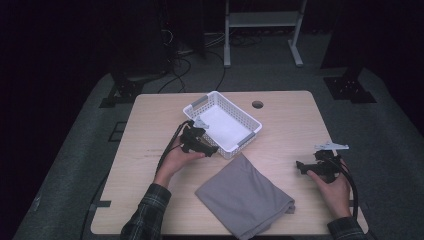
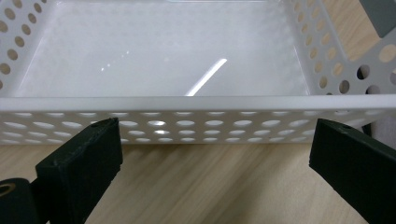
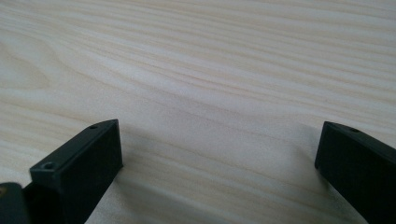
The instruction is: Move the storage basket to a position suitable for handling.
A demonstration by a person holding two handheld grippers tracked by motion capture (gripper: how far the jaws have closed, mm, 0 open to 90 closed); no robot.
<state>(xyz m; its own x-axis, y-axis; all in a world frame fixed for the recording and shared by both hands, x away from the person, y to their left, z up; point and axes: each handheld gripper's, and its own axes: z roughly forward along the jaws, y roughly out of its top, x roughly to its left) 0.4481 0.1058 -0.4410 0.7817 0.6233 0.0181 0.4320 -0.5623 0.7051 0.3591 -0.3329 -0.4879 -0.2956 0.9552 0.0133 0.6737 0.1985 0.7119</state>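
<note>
A white perforated basket (image 1: pixel 202 102) sits empty at the middle back of the wooden table (image 1: pixel 285 120). My left gripper (image 1: pixel 214 150) hovers at the basket's near-left wall, jaws open with nothing between them. In the left gripper view the basket wall (image 2: pixel 196 123) runs just beyond my left gripper (image 2: pixel 215 149), and its white floor is bare. A folded grey cloth (image 1: pixel 243 197) lies at the front centre. My right gripper (image 1: pixel 299 166) rests low over the table at the right, pointing left toward the cloth. In the right gripper view my right gripper (image 3: pixel 217 151) stands open over bare wood (image 3: pixel 196 70).
A round cable hole (image 1: pixel 257 104) is in the tabletop right of the basket. Cables trail from both grippers toward the front edge. Beyond the table are a dark floor, stands and a white frame (image 1: pixel 262 20).
</note>
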